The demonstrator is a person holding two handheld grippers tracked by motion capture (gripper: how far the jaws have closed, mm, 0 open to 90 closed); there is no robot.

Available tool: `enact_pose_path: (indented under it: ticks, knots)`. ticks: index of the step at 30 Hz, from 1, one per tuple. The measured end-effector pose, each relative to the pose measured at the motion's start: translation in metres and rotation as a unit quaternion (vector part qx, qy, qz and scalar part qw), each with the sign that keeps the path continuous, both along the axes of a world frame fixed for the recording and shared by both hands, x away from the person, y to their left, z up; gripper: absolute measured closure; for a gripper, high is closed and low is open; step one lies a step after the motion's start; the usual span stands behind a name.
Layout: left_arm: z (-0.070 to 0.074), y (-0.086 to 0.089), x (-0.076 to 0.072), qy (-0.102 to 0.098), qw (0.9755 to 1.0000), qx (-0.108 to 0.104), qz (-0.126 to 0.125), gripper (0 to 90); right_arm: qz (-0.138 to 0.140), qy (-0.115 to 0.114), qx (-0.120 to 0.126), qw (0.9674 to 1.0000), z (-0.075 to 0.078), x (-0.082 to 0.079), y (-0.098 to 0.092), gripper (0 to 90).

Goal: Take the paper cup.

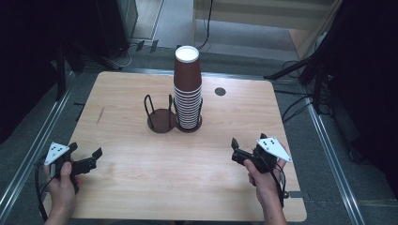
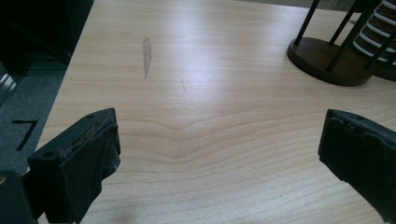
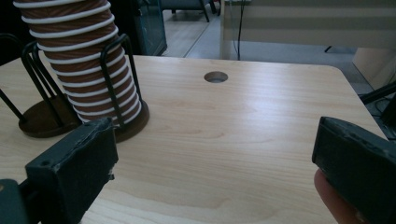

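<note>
The cup stack stands upside down in the right bay of the wire rack at the table's 12 o'clock, while the left gripper at 8 o'clock and the right gripper at 4 o'clock hover well apart from it, jaws spread, holding nothing.

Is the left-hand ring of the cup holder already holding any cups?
No, the left ring stands bare, while the stack of cups sits in the right ring beside it.
</note>
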State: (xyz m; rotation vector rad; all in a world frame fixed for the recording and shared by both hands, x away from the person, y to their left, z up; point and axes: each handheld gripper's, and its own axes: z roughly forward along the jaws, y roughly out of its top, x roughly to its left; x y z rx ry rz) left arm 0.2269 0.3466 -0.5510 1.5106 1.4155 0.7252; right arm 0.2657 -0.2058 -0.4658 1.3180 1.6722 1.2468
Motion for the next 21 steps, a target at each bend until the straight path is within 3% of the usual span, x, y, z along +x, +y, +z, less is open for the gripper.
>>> enact_pose_path:
  ticks: [14, 21]
  knots:
    - [0.0, 0.001, 0.0, 0.0, 1.0, -0.002, -0.002, 0.0, 0.016, -0.005, 0.01, 0.9998, 0.021, 0.017, 0.034, 0.0]
    - [0.0, -0.003, -0.001, -0.004, 0.9998, 0.019, 0.002, 0.0, 0.029, -0.01, 0.016, 0.9994, 0.029, 0.024, 0.048, 0.0]
